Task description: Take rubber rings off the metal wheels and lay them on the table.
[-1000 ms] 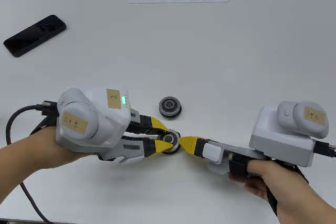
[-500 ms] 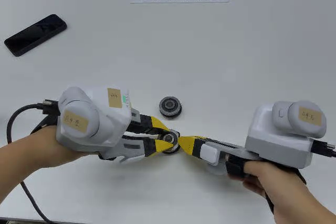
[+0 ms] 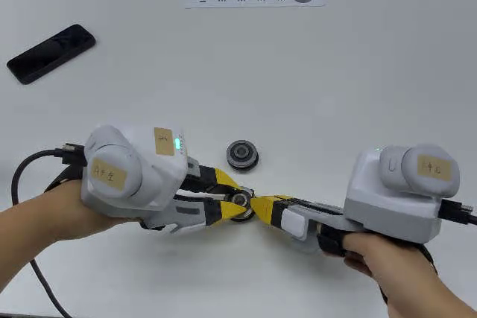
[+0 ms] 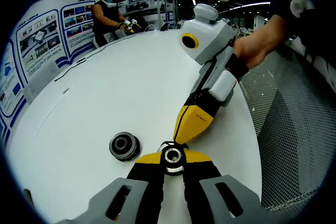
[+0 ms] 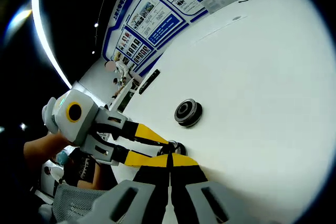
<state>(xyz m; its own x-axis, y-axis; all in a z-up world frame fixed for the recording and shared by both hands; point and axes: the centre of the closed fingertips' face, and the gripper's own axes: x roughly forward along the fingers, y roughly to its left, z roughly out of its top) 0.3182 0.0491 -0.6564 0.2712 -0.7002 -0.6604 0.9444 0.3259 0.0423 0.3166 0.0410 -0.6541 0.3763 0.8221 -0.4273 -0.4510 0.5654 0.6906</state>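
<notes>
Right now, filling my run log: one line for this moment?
left gripper: shut on wheel | right gripper: shut, tips at that wheel | second wheel: on table

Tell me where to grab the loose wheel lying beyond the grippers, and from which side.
Probably across its outer rim, from straight above: the loose wheel lies flat on the table, hub up, with bare table all round for the jaws to straddle it.

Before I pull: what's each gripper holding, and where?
Left gripper clamps the wheel across its rim. Right gripper's shut tips touch its edge; a pinch on the ring cannot be told.
</notes>
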